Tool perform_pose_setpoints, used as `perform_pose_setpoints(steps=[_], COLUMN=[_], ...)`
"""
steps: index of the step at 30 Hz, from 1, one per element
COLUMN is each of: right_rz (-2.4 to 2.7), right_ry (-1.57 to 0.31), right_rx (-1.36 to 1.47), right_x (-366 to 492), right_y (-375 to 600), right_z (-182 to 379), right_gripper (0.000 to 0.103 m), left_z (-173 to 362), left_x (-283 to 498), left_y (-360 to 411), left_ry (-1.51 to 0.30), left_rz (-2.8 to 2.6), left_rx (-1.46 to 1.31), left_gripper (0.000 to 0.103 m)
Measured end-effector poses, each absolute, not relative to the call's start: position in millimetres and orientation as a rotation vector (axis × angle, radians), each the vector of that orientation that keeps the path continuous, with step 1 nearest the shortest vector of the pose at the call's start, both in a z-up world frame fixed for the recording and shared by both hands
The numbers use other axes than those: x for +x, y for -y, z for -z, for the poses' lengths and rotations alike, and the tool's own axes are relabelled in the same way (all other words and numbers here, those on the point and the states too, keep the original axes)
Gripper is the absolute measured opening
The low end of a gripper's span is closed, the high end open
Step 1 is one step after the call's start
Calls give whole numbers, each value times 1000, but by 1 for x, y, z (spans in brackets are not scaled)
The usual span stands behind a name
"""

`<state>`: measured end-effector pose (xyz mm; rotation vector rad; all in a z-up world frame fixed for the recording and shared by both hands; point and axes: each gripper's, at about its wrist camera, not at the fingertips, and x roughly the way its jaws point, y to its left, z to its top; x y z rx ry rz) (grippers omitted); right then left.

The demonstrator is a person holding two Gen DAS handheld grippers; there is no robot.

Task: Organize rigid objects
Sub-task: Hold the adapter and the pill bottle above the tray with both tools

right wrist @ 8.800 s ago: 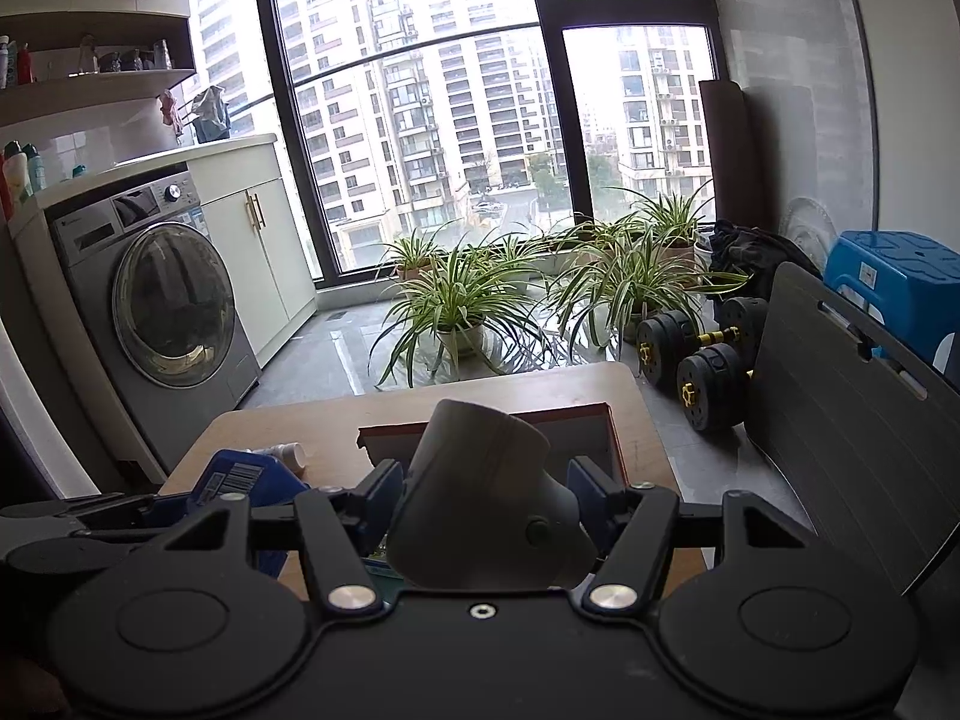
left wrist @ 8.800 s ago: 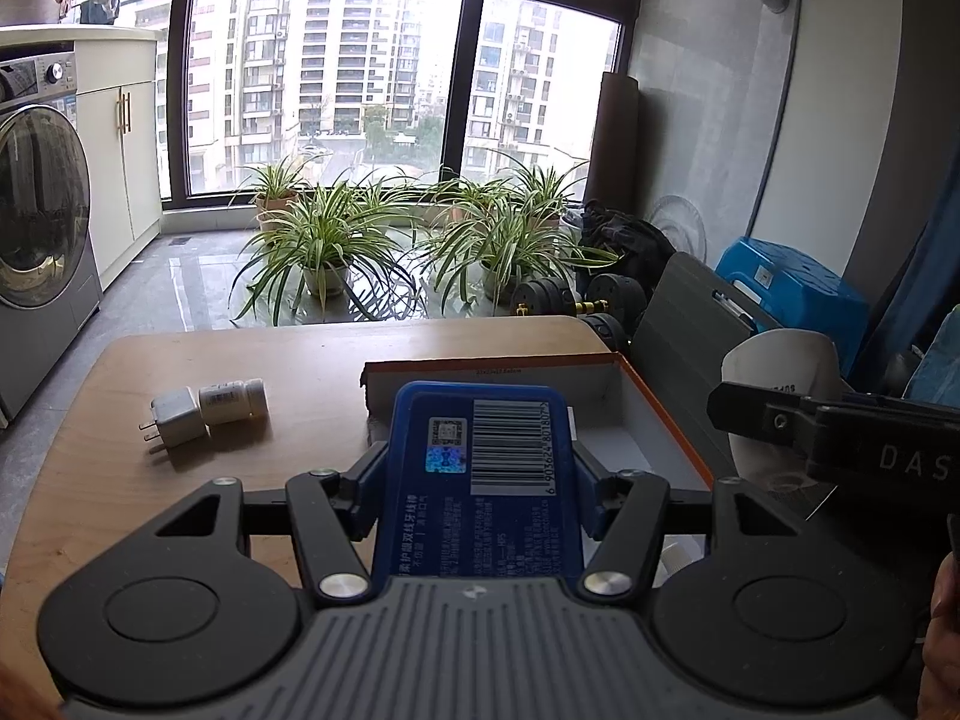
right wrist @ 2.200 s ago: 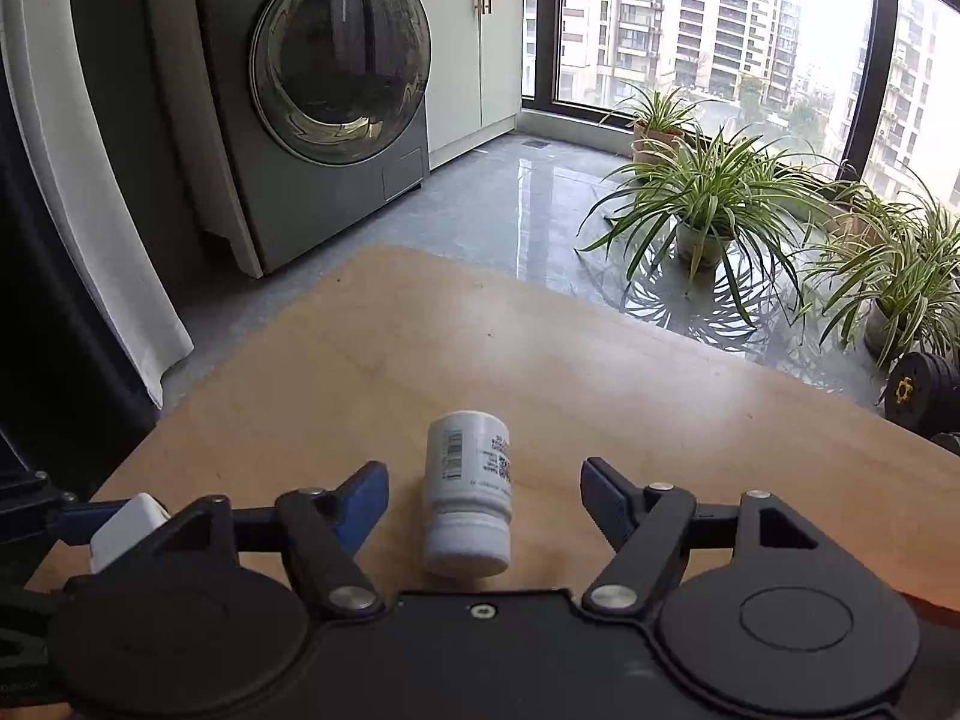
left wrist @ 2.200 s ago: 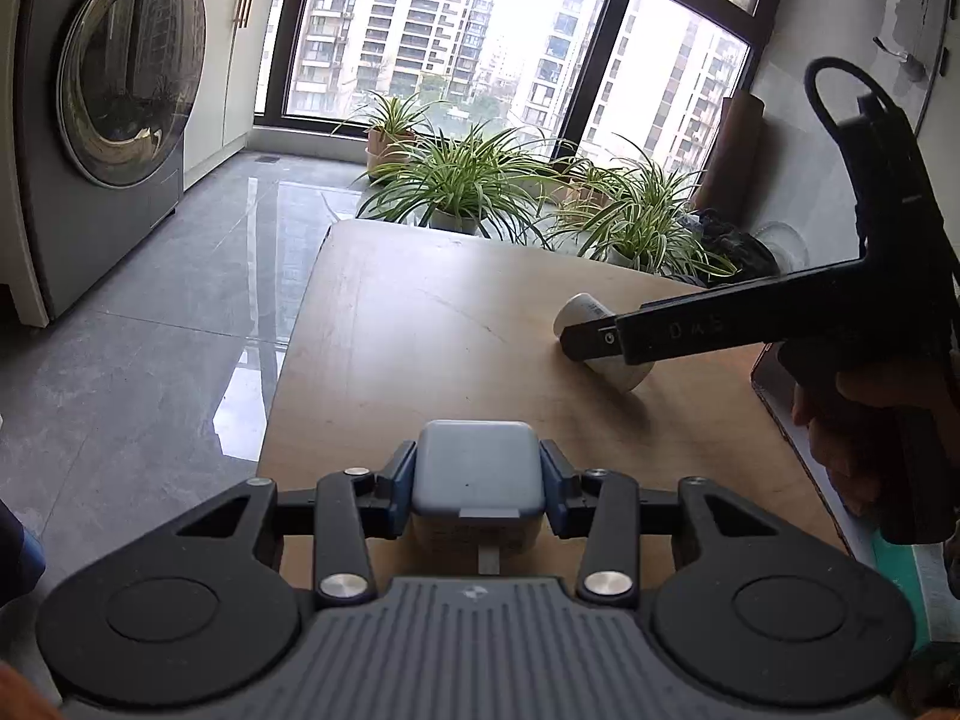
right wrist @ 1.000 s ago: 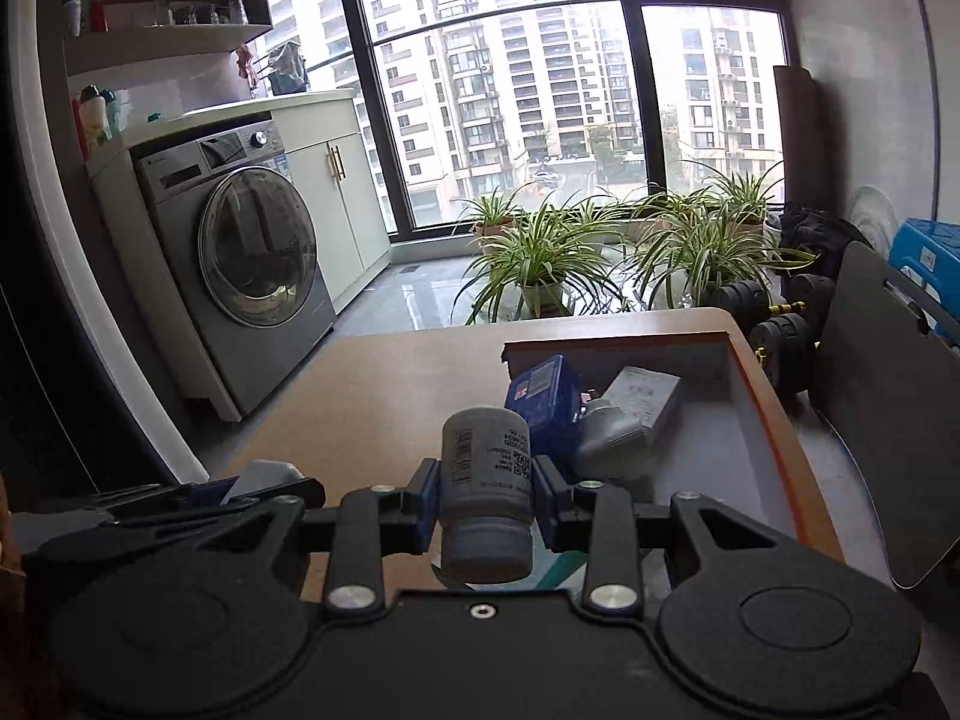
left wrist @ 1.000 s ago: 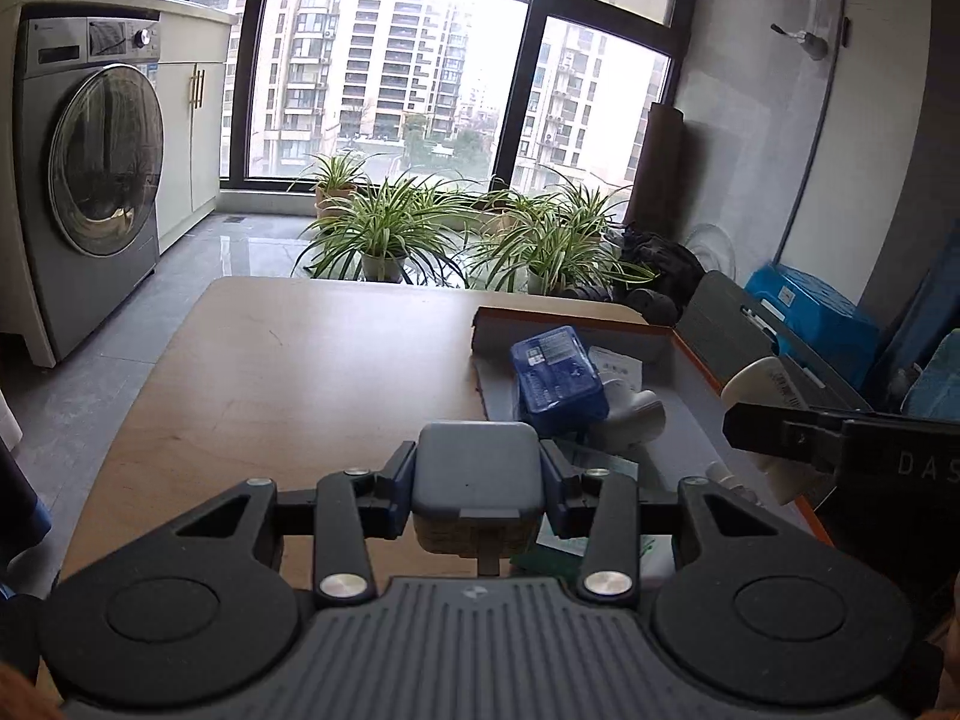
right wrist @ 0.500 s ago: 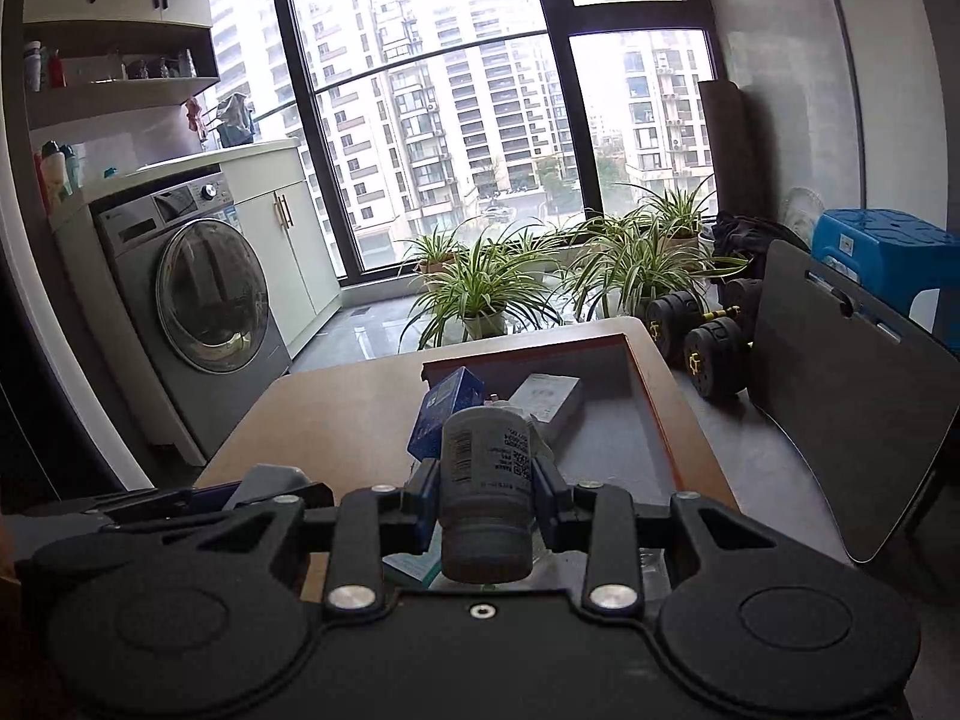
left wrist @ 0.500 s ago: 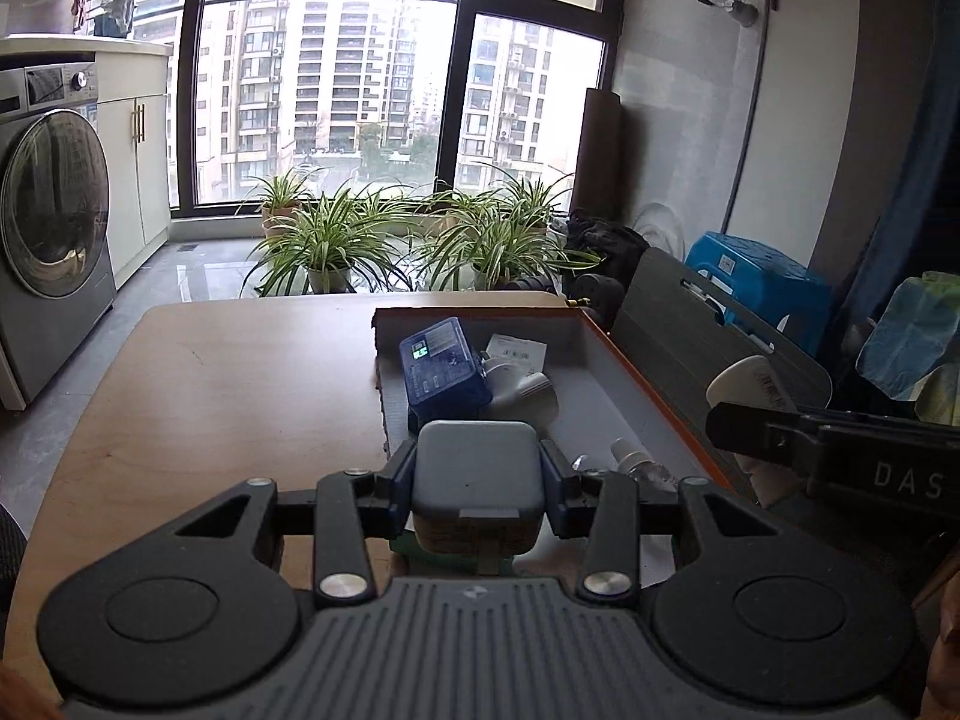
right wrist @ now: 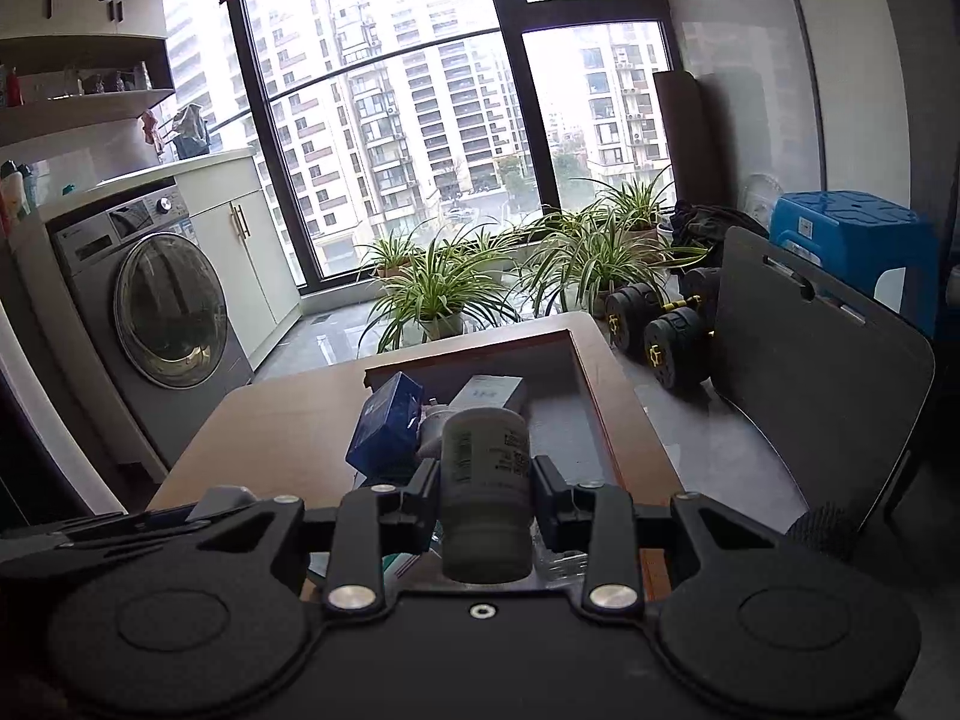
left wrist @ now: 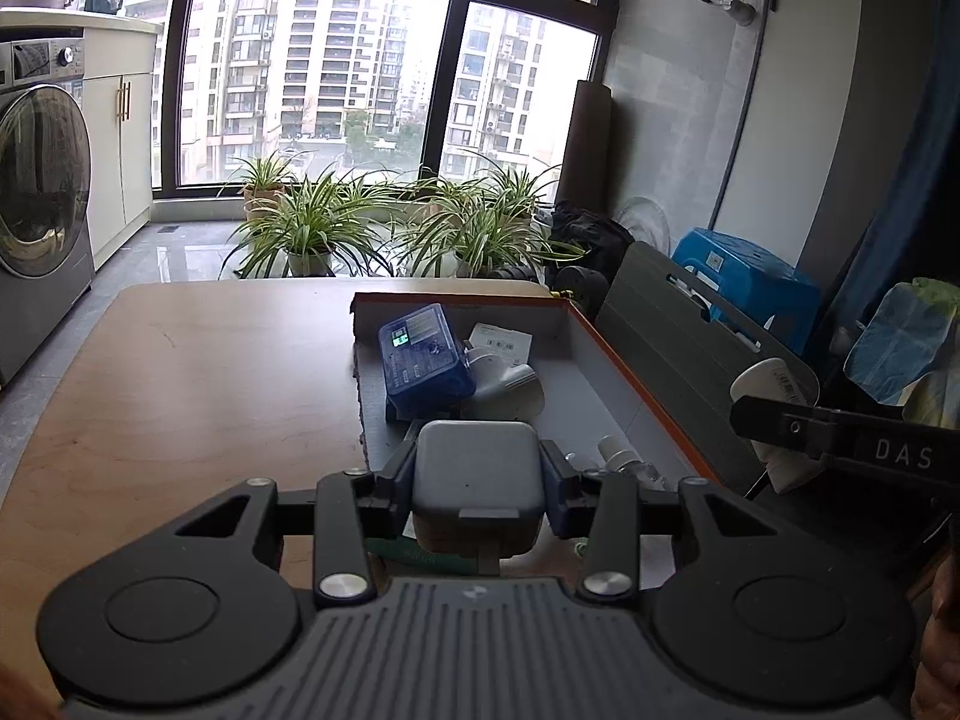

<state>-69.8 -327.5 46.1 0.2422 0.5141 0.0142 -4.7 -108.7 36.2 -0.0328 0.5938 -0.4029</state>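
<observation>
Carrying both finds toward the box (left wrist: 630,384), we hold the charger plug (left wrist: 477,468) in the left gripper (left wrist: 478,489) and the pill bottle (right wrist: 485,480) in the right gripper (right wrist: 485,495); next, lower each over bare floor right of the blue case (left wrist: 423,360) and release.

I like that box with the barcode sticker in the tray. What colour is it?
The box is blue, clearest in the left wrist view.

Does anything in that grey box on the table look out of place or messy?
Mostly tidy, but the blue case sits tilted in the grey box, propped at an angle instead of lying flat, with a white fitting close beside it. Nothing looks spilled or broken. Both tongs carry items: a white charger and a pill bottle.
</observation>
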Motion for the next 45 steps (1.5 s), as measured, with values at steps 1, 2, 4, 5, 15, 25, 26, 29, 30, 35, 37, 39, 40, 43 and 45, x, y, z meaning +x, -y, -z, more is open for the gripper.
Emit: perform_pose_setpoints(steps=[1, 2, 4, 5, 15, 25, 26, 29, 30, 35, 37, 39, 40, 43, 45], right_rz=[-15, -15, -15, -18, -35, -26, -27, -30, -30, -35, -35, -37, -40, -50, -55], right_ry=[-515, -517, -517, -520, -544, -557, -559, -562, -562, -560, -563, -567, -568, -567, -564], right_rx=[241, 239, 240, 244, 233, 247, 248, 242, 240, 234, 233, 233, 234, 226, 219], right_x=[-69, -67, -64, -62, -32, -8, -7, -2, 0, 6, 8, 10, 11, 12, 12], right_y=[328, 329, 329, 329, 333, 344, 345, 346, 346, 344, 343, 342, 342, 339, 337], right_z=[-46, -45, -44, -44, -36, -29, -29, -28, -28, -29, -29, -29, -28, -30, -31], right_gripper=[40, 40, 40, 40, 40, 40, 40, 40, 40, 40, 40, 40, 40, 40, 40], left_z=[-36, -36, -35, -36, -36, -34, -33, -30, -30, -28, -28, -27, -27, -27, -26], left_x=[-3, -1, 1, 3, 18, 38, 39, 46, 47, 52, 53, 53, 53, 53, 53], left_y=[109, 109, 110, 110, 123, 143, 144, 148, 149, 151, 151, 150, 150, 150, 149], left_ry=[-595, -597, -602, -602, -613, -625, -624, -634, -635, -643, -643, -647, -648, -648, -649], left_rz=[404, 404, 406, 405, 406, 424, 422, 420, 417, 407, 401, 398, 399, 393, 392], left_rx=[-36, -37, -44, -46, -46, -36, -34, -31, -27, -24, -25, -27, -30, -33, -34], left_gripper=[42, 42, 42, 42, 42, 43, 42, 42, 42, 42, 42, 42, 42, 42, 42])
